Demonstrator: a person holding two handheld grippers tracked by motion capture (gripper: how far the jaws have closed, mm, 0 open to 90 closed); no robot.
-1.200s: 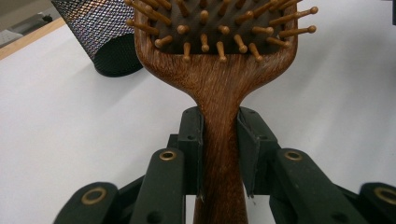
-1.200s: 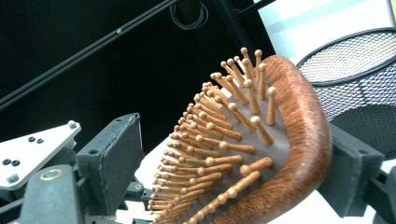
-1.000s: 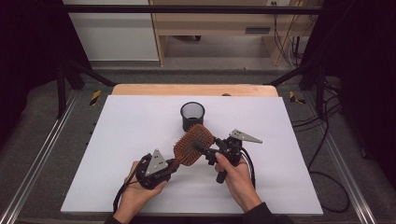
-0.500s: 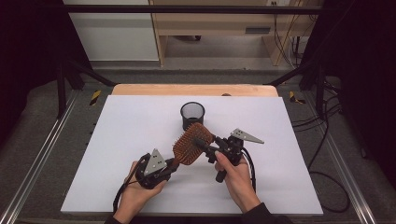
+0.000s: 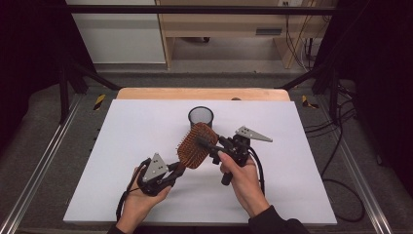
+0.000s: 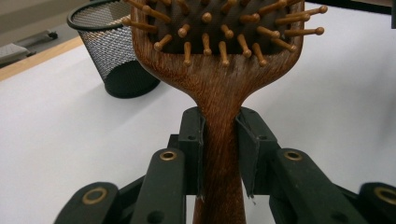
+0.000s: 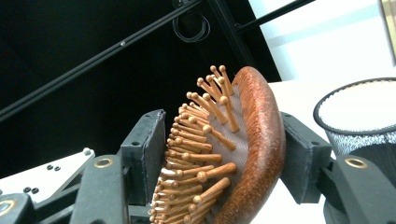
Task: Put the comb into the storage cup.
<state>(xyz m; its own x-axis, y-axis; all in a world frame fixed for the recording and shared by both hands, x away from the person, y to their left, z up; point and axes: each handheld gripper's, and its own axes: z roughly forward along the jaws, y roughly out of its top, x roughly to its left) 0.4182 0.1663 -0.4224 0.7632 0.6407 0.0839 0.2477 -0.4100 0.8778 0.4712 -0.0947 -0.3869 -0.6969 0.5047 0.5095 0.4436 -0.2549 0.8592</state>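
Observation:
A wooden paddle hairbrush (image 5: pixel 195 148) with peg bristles is held above the white table between both grippers. My left gripper (image 5: pixel 177 168) is shut on its handle (image 6: pixel 219 154), one pad on each side of the neck. My right gripper (image 5: pixel 207 145) comes in from the right over the brush head (image 7: pixel 254 140). Its jaws have just been closing with the head between them. One pad now rests on the bristle tips and the other on the rounded wooden back. A black mesh cup (image 5: pixel 200 117) stands upright just behind the brush.
The white sheet (image 5: pixel 122 141) covers the table, with a wooden strip (image 5: pixel 146 93) along its far edge. Metal rails run down both sides, and cables (image 5: pixel 336 161) trail off to the right. The mesh cup (image 6: pixel 112 51) (image 7: pixel 359 116) is near the brush head.
The right gripper's jaws have narrowed onto the brush head, and the right hand has risen a little. The left hand and the cup have stayed put.

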